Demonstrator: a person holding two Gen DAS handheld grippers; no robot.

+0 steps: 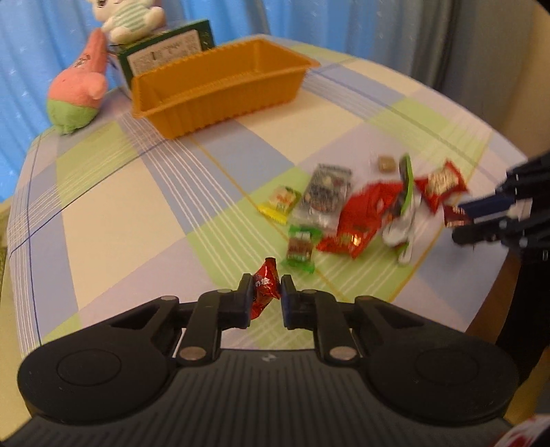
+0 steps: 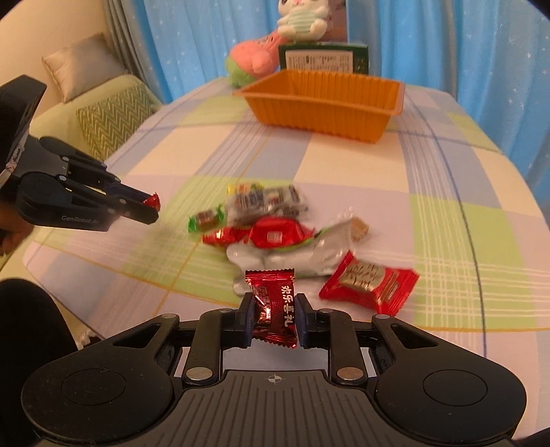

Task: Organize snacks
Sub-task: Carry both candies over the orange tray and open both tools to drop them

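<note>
In the left wrist view, the left gripper was closed on a small red candy, held above the checked surface with its long axis running up and away from the camera, one twisted end pointing forward; its print could not be read. The snack pile lay ahead and to the right, blurred, its packets lying at mixed angles. The orange tray stood well beyond, near the far edge, its long axis running left to right and slightly away. Behind it stood a green box with a white label too small to read, beside a pink plush and a white plush. The right gripper entered from the right, pinching a dark red packet. In the right wrist view, the right gripper clamped a dark red packet held upright, its long axis vertical, its crimped top edge pointing up; white Chinese characters ran down its right side. A red flat packet with gold print lay just to the right on the surface. The left gripper carried "GenRobot.AI" on its body.
</note>
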